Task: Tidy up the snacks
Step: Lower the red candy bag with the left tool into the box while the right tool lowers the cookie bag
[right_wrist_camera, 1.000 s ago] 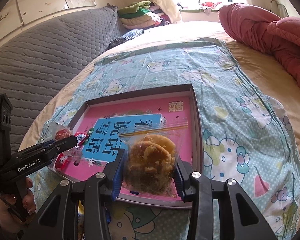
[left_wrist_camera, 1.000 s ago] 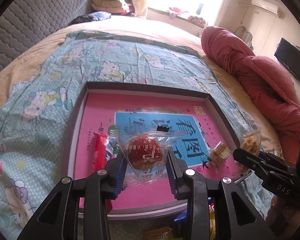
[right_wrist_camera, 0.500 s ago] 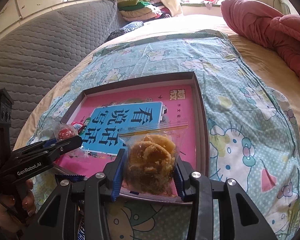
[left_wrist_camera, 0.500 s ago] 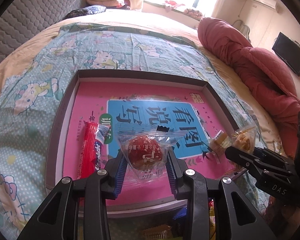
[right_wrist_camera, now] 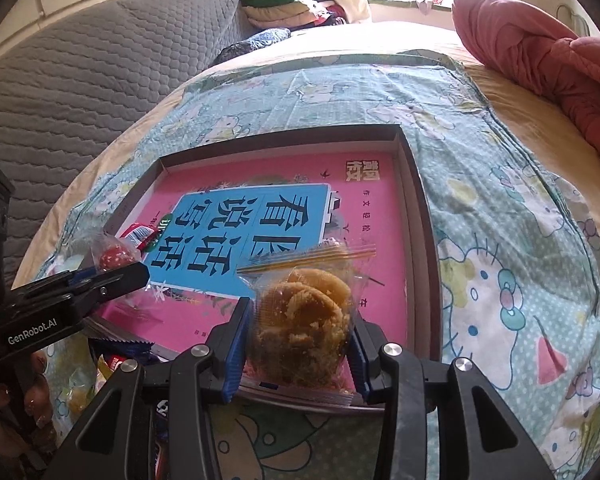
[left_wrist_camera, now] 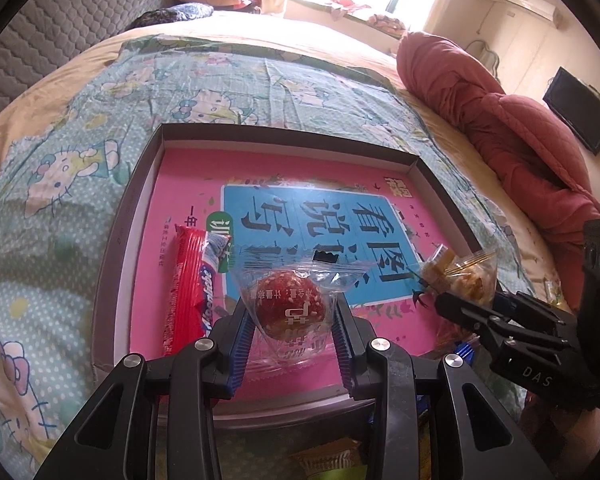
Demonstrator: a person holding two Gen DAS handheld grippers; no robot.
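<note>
Candy stick point(left_wrist_camera: 188, 284), red wrapper, is lying at tray's point(left_wrist_camera: 140, 184) left side. L gripper point(left_wrist_camera: 290, 320) is pinching a wrapped red ball snack point(left_wrist_camera: 288, 304) w/ jaws partway closed, over tray's near edge. R gripper point(right_wrist_camera: 300, 338) is squeezing a bagged cookie point(right_wrist_camera: 300, 312) likewise, near tray's right corner.

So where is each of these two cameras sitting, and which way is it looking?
Left wrist: on the left gripper, looking down its fingers at the red snack; the right gripper shows alongside.
Right wrist: on the right gripper, looking at its bagged pastry; the left gripper and a hand show.
Shared: the pink-lined tray, the bed.
</note>
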